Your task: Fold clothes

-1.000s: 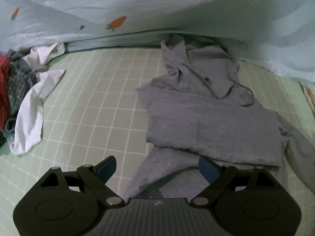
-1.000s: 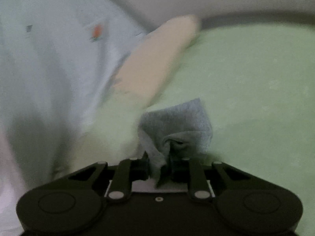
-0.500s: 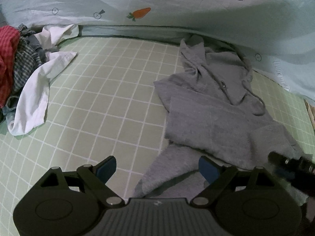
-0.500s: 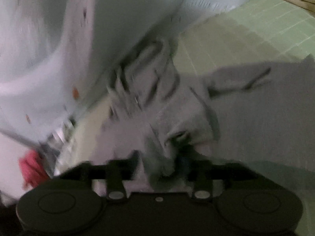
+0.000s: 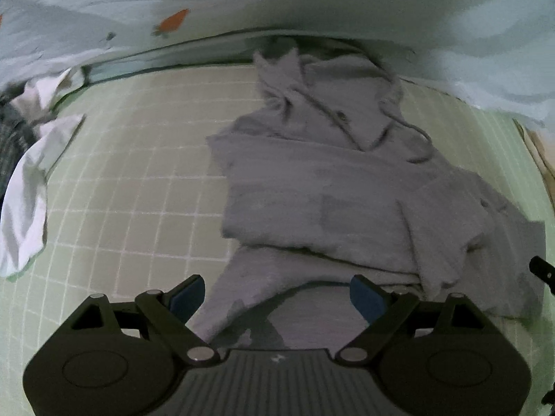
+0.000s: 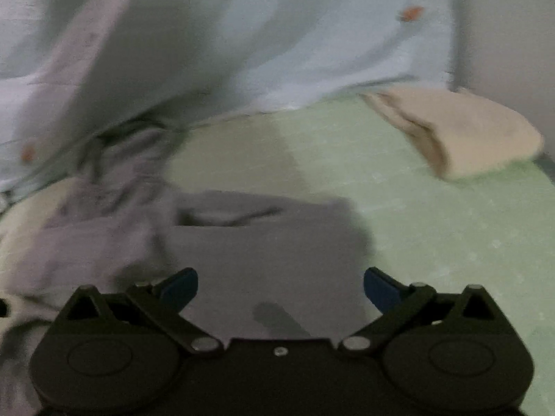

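Observation:
A grey hoodie [image 5: 329,190] lies partly folded on the green checked bed sheet [image 5: 138,180], hood toward the far blanket. My left gripper [image 5: 277,294] is open and empty, just above the hoodie's near hem. My right gripper [image 6: 281,286] is open and empty over the hoodie's right part [image 6: 263,242]. A dark piece of the right gripper shows at the right edge of the left wrist view [image 5: 543,270].
A pale blue blanket with carrot prints [image 5: 312,7] is bunched along the far side. A white garment [image 5: 27,180] and dark checked clothes [image 5: 8,138] lie at the left. A folded beige cloth [image 6: 461,135] lies at the far right on the sheet.
My right gripper carried a grey piece of the hoodie over onto the garment, then opened and let it go. The left gripper stayed open and shifted a little.

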